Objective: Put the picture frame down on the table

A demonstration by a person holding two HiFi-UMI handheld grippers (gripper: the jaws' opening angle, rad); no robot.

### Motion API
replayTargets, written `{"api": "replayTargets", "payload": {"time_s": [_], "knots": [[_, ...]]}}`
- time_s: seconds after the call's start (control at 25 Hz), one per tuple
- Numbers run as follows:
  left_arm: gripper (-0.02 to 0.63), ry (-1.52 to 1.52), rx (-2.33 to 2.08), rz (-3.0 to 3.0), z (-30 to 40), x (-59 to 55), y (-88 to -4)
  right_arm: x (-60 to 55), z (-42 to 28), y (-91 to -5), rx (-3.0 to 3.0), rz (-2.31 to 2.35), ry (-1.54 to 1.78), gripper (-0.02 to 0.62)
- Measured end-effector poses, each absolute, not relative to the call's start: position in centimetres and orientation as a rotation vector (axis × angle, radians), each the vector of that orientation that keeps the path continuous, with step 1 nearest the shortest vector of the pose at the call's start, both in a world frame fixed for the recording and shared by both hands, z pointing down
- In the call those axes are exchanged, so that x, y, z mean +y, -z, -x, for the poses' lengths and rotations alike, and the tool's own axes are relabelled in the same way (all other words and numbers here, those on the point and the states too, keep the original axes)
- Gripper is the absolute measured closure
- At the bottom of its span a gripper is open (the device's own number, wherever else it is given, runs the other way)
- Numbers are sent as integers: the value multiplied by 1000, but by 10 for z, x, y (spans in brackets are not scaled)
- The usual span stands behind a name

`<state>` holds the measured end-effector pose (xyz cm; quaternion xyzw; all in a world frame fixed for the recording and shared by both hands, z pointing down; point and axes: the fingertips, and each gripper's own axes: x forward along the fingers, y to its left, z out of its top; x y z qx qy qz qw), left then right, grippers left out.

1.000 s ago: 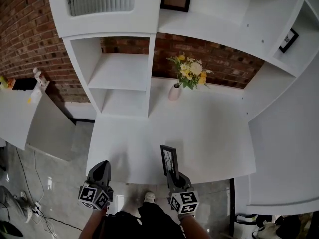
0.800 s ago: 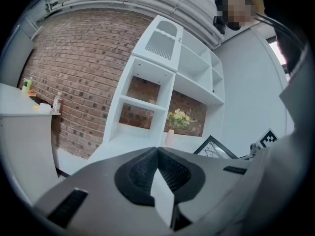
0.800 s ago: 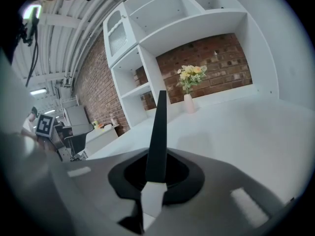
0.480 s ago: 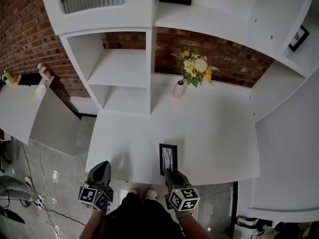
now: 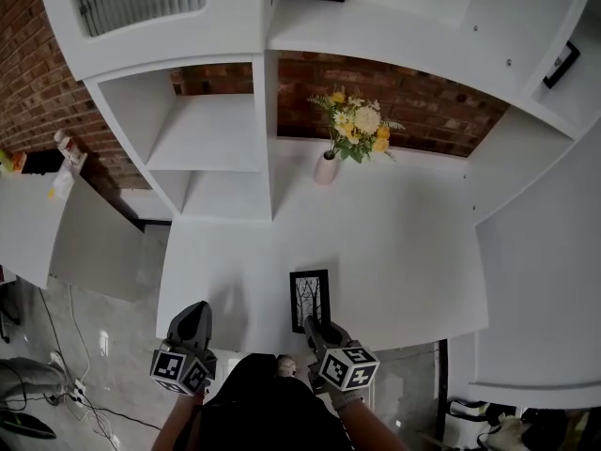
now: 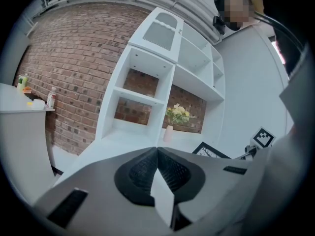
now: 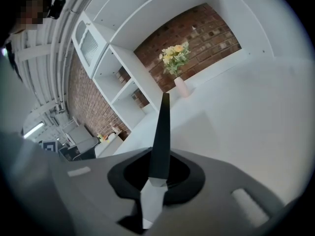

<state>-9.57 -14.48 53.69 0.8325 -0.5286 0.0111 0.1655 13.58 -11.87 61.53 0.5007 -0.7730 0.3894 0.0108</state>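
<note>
Fingers (image 7: 123, 173) of the right gripper (image 5: 313, 324) clench the picture frame (image 5: 310, 299) by its near edge, to lay it on the tabletop (image 5: 404, 252) short of the vase (image 5: 326, 169), while the left gripper (image 5: 194, 308) is closed, empty.

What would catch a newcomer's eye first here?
Probably the bunch of yellow and white flowers in a pale vase, standing at the back of the white table before the brick wall. Next, the black picture frame at the table's near edge, pinched in the right gripper; the left gripper beside it is shut and empty.
</note>
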Motion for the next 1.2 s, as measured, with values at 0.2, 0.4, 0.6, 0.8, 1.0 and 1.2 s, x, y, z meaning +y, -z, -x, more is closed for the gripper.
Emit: {"api": "replayTargets", "payload": {"time_s": [0.2, 0.4, 0.6, 0.8, 1.0, 1.2], "knots": [[615, 13, -1438, -2405, 83, -174, -530, -132, -137, -621, -2372, -1559, -1270, 548], [615, -39, -1426, -2402, 85, -187, -540, -142, -136, -628, -2333, -1559, -1290, 548], [615, -36, -1424, -2400, 89, -198, -539, -150, -132, -630, -2321, -1568, -1284, 543], [615, -57, -1432, -2394, 96, -202, -540, -155, -131, -636, -2280, -1591, -1273, 518], [615, -59, -1439, -2389, 100, -203, -543, -157, -133, -640, -2252, -1603, -1242, 495], [615, -62, -1431, -2390, 99, -204, -543, -159, -135, -642, -2212, -1607, -1134, 458]]}}
